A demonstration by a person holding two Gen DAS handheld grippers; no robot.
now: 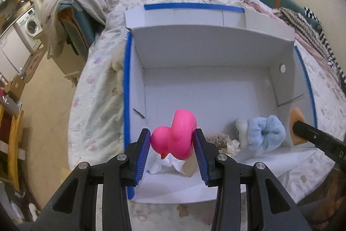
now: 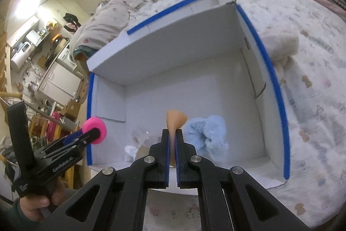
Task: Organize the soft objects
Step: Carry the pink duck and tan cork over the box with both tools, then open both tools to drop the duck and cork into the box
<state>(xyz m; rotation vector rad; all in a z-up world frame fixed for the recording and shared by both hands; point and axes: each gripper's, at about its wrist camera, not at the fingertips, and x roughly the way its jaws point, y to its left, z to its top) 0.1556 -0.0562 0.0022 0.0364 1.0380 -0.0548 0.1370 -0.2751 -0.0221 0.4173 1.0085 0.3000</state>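
Left jaws around pink duck (image 1: 174,138), above white box (image 1: 216,47).

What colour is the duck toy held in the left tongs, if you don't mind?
The duck toy is bright pink, clearest in the left wrist view.

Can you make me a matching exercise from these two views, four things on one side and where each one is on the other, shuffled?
Things:
1. pink duck
2. orange piece
3. blue fluffy cloth
4. cream plush

Places:
A. on the bedcover outside the white box
B. lying on the box floor
C. clamped in the left gripper
D. pinched in the right gripper

Pairs: 1-C, 2-D, 3-B, 4-A
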